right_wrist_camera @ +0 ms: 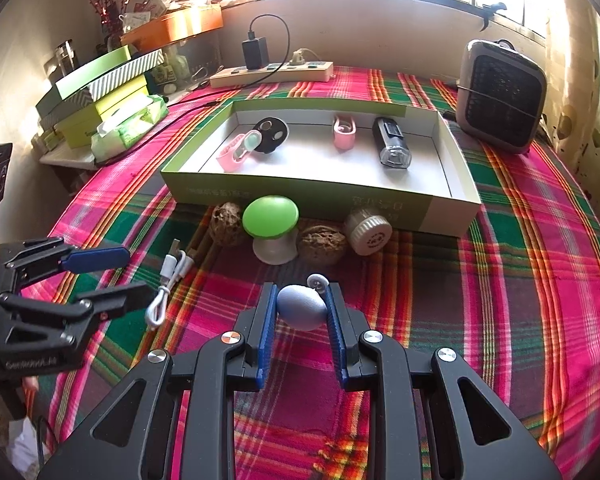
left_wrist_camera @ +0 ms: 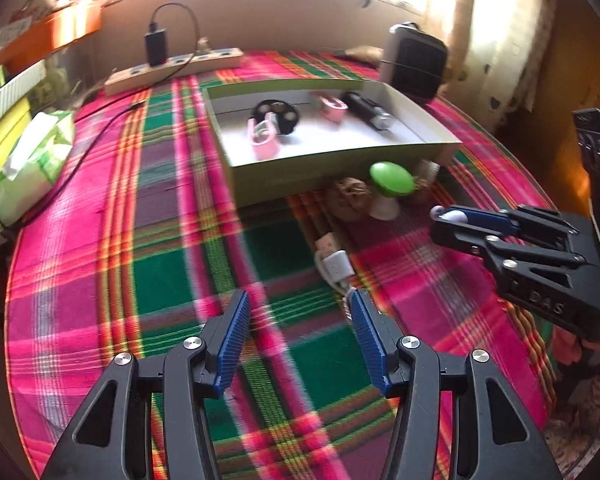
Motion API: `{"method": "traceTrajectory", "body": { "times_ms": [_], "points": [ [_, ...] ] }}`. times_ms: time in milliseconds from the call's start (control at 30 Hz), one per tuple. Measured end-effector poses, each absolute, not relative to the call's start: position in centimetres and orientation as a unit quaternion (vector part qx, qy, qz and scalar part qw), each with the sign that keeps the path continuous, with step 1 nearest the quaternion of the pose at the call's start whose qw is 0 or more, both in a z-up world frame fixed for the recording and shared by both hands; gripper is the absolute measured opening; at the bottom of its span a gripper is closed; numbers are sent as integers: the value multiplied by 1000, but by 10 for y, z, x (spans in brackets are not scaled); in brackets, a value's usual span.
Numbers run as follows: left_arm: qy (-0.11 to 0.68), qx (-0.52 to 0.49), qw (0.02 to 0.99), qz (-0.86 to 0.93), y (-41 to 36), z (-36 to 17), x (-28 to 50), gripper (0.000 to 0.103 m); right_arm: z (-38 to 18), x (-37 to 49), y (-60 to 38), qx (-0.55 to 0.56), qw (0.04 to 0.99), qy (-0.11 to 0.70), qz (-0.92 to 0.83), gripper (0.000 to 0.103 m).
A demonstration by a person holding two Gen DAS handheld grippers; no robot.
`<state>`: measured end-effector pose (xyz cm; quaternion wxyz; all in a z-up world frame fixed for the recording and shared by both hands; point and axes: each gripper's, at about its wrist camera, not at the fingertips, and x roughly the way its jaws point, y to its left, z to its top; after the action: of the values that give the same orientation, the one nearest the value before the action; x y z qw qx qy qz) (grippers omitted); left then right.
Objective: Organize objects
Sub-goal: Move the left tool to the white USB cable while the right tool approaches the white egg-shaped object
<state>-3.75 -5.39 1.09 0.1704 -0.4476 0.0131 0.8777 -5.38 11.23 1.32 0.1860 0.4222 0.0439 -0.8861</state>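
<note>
We see the right gripper [right_wrist_camera: 301, 306] clamped on a pale blue egg-shaped object [right_wrist_camera: 302, 307], its blue pads pressing both sides, low centre of the right wrist view. A small white disc [right_wrist_camera: 316, 280] juts from the object's far end. The left gripper [left_wrist_camera: 300, 312] stands open with nothing between its pads, over bare plaid cloth [left_wrist_camera: 160, 272]; a white USB cable [left_wrist_camera: 336, 268] lies just beyond its right pad.

Above centre, a green mushroom-shaped item [right_wrist_camera: 271, 216], two walnuts [right_wrist_camera: 322, 243] and a ribbed white cap [right_wrist_camera: 369, 231] crowd the near wall of the shallow green box [right_wrist_camera: 316, 200]. The box holds two pink clips [right_wrist_camera: 344, 132], a black disc [right_wrist_camera: 272, 134] and a black flashlight [right_wrist_camera: 392, 144]. Open cloth lies at the right of the frame. Both grippers point downward toward the cloth.
</note>
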Motion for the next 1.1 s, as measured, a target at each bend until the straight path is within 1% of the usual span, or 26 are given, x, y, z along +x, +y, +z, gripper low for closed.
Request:
{"method": "traceTrajectory", "body": {
  "times_ms": [167,500,800,933,1033,1100],
  "points": [
    [6,-446,179,877,-47,13,-39,51,10,-53,118,426,181,42,-886,26],
    [-15,-461,162,873,-33,10,-50,51,8,-55,121,427,178,36,-886,26],
    [-8,-461,130,878,-24,9,-58,51,8,-56,124,427,182,32,-885,26],
    [9,-458,112,882,-16,8,-58,50,7,-56,126,426,183,29,-885,26],
    [21,-456,100,884,-12,7,-57,46,8,-56,126,426,184,28,-885,26],
    [25,-453,95,886,-12,7,-58,37,7,-56,127,426,185,27,-885,26]
  ]
}}
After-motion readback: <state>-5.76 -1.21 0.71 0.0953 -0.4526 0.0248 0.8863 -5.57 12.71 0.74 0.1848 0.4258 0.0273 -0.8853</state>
